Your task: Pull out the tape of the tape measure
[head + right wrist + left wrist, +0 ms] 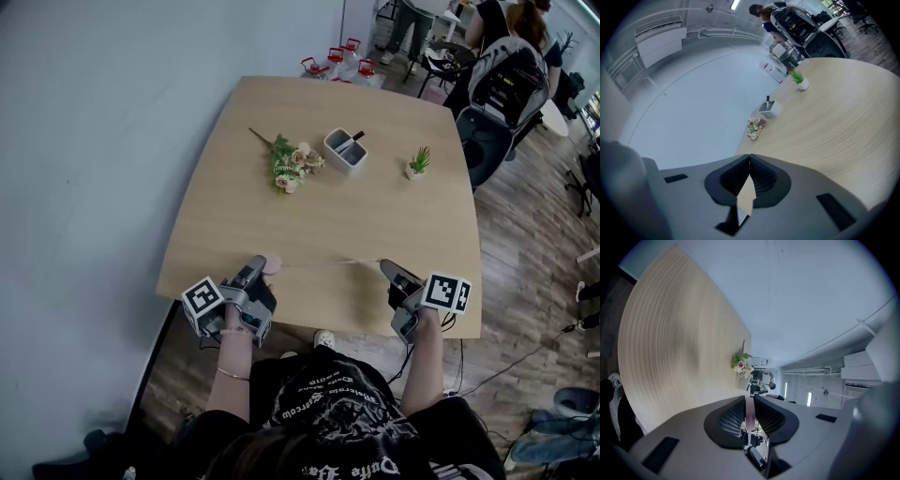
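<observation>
A small pink tape measure (273, 267) sits in my left gripper (260, 267), over the near edge of the wooden table (375, 216). In the left gripper view the jaws are closed on its pink case (749, 412). A thin pale tape (328, 263) runs from it rightwards, level above the table, to my right gripper (386, 269). That gripper is shut on the tape's end; in the right gripper view the cream strip (746, 193) is pinched between the pads and hangs back from them.
Further back on the table lie a bunch of artificial flowers (292, 165), a white holder (345, 150) and a small potted plant (418, 163). Red-capped bottles (337, 62) stand beyond the far edge. A chair (502, 98) and people are at the back right.
</observation>
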Demonstrator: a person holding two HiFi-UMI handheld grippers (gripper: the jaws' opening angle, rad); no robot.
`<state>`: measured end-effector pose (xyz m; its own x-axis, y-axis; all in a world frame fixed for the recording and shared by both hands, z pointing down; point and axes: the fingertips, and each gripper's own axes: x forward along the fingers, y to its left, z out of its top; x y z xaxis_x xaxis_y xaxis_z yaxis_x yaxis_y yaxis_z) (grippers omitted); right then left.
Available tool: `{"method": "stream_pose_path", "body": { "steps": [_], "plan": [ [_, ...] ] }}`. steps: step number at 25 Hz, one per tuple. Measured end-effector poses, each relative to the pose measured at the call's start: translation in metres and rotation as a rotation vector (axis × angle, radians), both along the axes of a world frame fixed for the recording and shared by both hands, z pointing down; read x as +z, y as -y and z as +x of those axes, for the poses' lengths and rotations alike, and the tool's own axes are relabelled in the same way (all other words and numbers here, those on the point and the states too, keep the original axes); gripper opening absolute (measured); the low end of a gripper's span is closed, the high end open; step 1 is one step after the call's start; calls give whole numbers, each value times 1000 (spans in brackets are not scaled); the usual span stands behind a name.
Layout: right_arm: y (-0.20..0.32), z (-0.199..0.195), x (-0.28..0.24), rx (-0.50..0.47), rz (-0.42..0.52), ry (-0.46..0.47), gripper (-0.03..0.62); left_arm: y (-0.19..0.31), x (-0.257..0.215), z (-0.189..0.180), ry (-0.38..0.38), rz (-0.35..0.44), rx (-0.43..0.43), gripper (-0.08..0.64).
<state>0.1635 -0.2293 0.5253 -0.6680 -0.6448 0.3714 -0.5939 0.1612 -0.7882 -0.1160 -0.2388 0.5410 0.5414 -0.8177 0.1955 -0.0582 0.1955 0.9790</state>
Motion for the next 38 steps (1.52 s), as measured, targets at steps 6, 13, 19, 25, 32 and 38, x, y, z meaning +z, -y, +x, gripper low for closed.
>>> {"method": "stream_pose_path", "body": {
  "steps": [6,13,19,25,32,38],
  "plan": [
    [-1,-9,-1,-21,-3,4,15,1,2,3,1,-5,-2,69],
    [-3,-10,0,-23,-8,14,15,1,-4,6,-28,-7,-26,69],
    [-3,-9,3,-27,-17,15,17,4,10,1,41,-15,-27,69],
    [-3,-8,12,-31,-41,15,15,11,42,6,137,-88,-42,69],
    [-9,-10,25,-42,-84,4,15,25,85,17,260,-181,-40,69],
    [-15,-8,36,-48,-115,-5,15,30,115,33,334,-243,4,69]
  ]
}}
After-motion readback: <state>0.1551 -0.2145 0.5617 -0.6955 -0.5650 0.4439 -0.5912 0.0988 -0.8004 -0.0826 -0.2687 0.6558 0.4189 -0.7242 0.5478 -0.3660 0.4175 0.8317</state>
